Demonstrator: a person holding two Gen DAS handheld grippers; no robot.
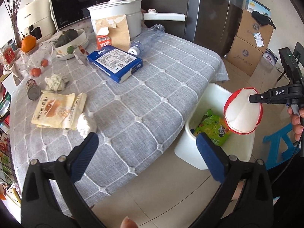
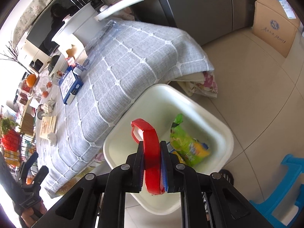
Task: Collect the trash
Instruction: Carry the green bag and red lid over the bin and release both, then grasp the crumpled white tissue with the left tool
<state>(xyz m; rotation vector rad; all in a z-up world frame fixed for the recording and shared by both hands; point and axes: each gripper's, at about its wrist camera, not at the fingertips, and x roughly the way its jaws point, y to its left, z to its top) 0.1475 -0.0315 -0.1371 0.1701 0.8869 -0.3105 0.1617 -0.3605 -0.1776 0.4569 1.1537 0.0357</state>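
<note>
My right gripper [image 2: 152,144] is shut on a red-rimmed paper cup [image 2: 151,152] and holds it over the white bin [image 2: 133,133]; the cup [image 1: 243,112] and gripper [image 1: 254,98] also show in the left wrist view above the bin [image 1: 214,91]. A green snack bag [image 2: 182,142] lies in the bin. My left gripper [image 1: 146,146] is open and empty over the table's near edge. On the grey tablecloth [image 1: 148,95] lie a white tissue ball [image 1: 85,125], a tan paper packet [image 1: 57,110], crumpled paper [image 1: 55,81], a tin can [image 1: 33,91], a blue box [image 1: 115,62] and a clear plastic bottle [image 1: 146,39].
A white pot [image 1: 117,17], a microwave [image 1: 76,3], a bowl with a squash [image 1: 70,41], a small milk carton [image 1: 103,40] and torn cardboard [image 1: 114,30] stand at the table's back. Cardboard boxes [image 1: 248,43] and a blue stool [image 2: 281,190] stand on the tiled floor.
</note>
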